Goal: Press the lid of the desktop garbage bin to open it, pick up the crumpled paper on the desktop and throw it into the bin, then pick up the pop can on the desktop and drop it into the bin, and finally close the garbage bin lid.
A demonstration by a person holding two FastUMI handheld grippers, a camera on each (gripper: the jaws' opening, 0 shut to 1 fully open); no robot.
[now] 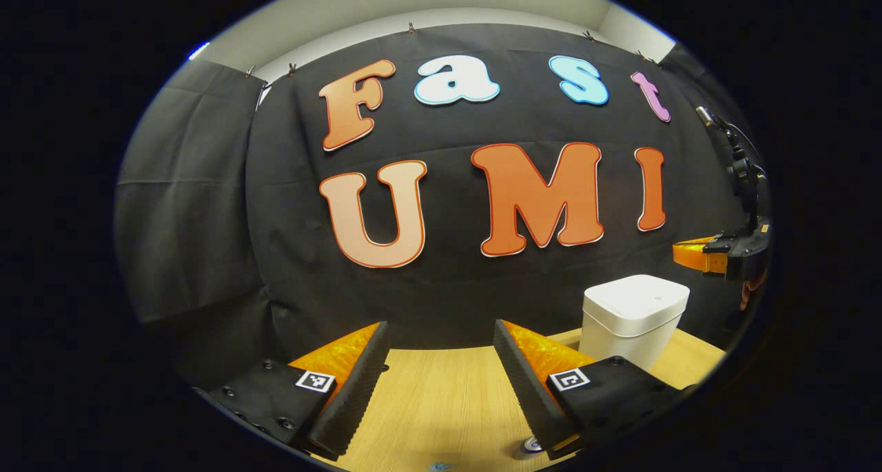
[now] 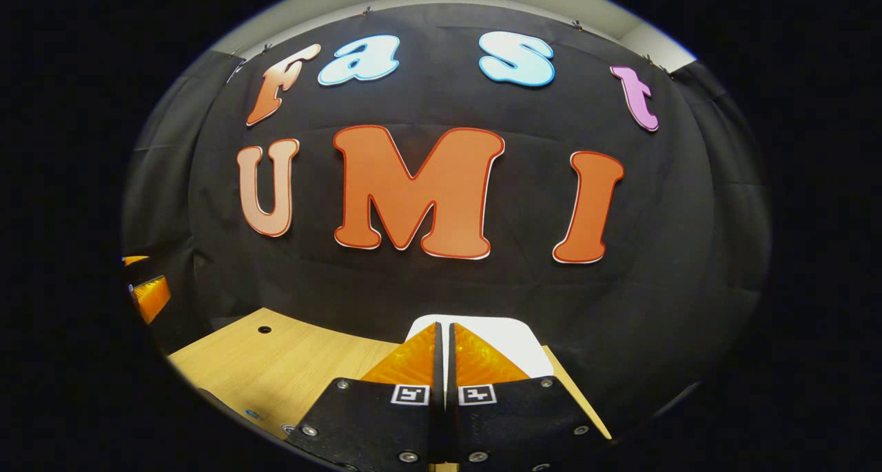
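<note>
A white garbage bin (image 1: 632, 315) with its lid down stands at the back right of the wooden table (image 1: 441, 396) in the left gripper view. My left gripper (image 1: 441, 334) hovers open over the table, left of the bin, with nothing between its fingers. At the right edge of that view my right gripper (image 1: 682, 251) hangs above the bin. In the right gripper view my right gripper (image 2: 444, 327) is shut with its fingers together, and the bin's white lid (image 2: 513, 341) lies just beyond and below the tips.
The black cloth wall rises right behind the table. A small round hole (image 2: 264, 329) sits in the tabletop (image 2: 289, 368) at the left of the right gripper view. My left gripper's fingers (image 2: 148, 296) show at that view's far left edge.
</note>
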